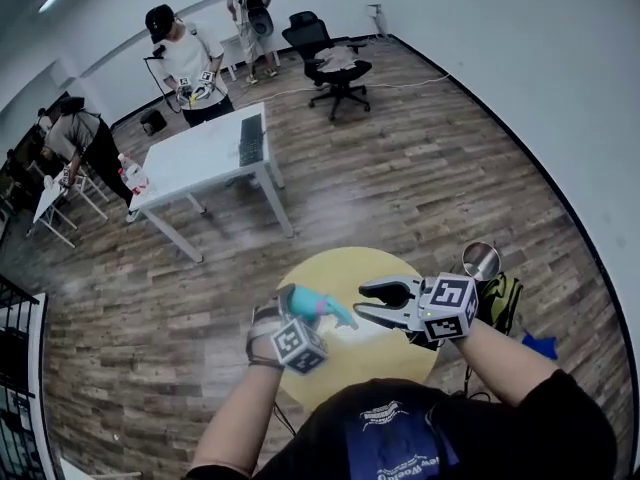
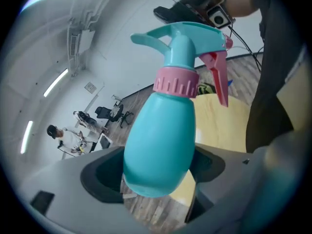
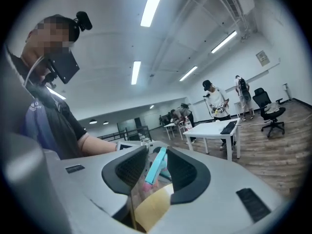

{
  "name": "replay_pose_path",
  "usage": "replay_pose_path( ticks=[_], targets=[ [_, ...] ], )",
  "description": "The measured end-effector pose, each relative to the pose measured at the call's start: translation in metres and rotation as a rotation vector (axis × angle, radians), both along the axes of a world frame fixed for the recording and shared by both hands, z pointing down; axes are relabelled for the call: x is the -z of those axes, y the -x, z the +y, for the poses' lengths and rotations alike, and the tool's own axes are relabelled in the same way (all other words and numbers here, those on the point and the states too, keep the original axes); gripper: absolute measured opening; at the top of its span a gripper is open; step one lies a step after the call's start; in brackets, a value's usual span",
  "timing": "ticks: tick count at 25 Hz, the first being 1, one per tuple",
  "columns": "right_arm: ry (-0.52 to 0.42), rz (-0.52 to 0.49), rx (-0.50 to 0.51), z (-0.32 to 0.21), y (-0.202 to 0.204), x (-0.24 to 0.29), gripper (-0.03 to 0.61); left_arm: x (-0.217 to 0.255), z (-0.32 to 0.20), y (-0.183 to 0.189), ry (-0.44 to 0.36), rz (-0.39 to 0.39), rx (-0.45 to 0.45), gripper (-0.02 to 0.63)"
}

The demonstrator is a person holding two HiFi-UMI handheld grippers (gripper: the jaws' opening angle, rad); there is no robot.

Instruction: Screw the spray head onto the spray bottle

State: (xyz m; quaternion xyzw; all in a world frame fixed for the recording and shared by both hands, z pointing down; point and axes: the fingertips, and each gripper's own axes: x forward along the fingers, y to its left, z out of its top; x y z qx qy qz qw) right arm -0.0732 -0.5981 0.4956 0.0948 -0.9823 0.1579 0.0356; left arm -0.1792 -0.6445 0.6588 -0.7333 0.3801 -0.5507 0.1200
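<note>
A teal spray bottle [image 2: 161, 140] with a pink collar [image 2: 176, 83] carries its teal spray head [image 2: 187, 38] with a pink trigger on top. My left gripper [image 2: 158, 174] is shut on the bottle's belly and holds it tilted above the round yellow table [image 1: 330, 268]. In the head view the bottle [image 1: 305, 305] sits in the left gripper [image 1: 300, 316], nozzle pointing right. My right gripper [image 1: 365, 303] hovers just right of the nozzle, jaws apart and empty. In the right gripper view the spray head [image 3: 157, 165] shows beyond the gap of that gripper [image 3: 156, 172].
A metal bowl-like thing [image 1: 482, 261] and a yellow-green bag [image 1: 502, 298] lie right of the yellow table. Farther off stand a white table [image 1: 205, 153] with a keyboard, an office chair [image 1: 335, 68] and several people. The floor is wood plank.
</note>
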Motion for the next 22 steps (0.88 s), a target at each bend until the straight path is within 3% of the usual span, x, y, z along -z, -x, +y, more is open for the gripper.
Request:
replay_pose_path(
  ticks=[7,10,13,17,19,21,22],
  targets=[
    [-0.054,0.184,0.043,0.019,0.070,-0.017,0.156,0.065,0.010,0.029,-0.159,-0.338,0.038,0.419],
    [-0.081,0.246,0.031,0.019,0.083,-0.028,0.156,0.081,0.011,0.028,-0.226,-0.404,0.027,0.419],
    [-0.039,0.222,0.012,0.015,0.083,-0.027,0.146,0.093,0.011,0.021,-0.288,-0.432,0.006,0.416],
    [0.218,0.087,0.005,0.006,0.073,-0.016,0.146,0.110,0.010,0.012,-0.372,-0.439,-0.015,0.413],
    [0.450,-0.046,0.006,0.000,0.064,-0.013,0.146,0.123,0.011,0.008,-0.441,-0.467,-0.023,0.411],
    [0.746,-0.218,0.022,-0.003,0.056,-0.014,0.146,0.132,0.013,0.004,-0.493,-0.474,-0.031,0.411],
    [0.837,-0.284,0.033,-0.004,0.054,-0.014,0.146,0.133,0.013,0.002,-0.498,-0.468,-0.033,0.410]
  ],
)
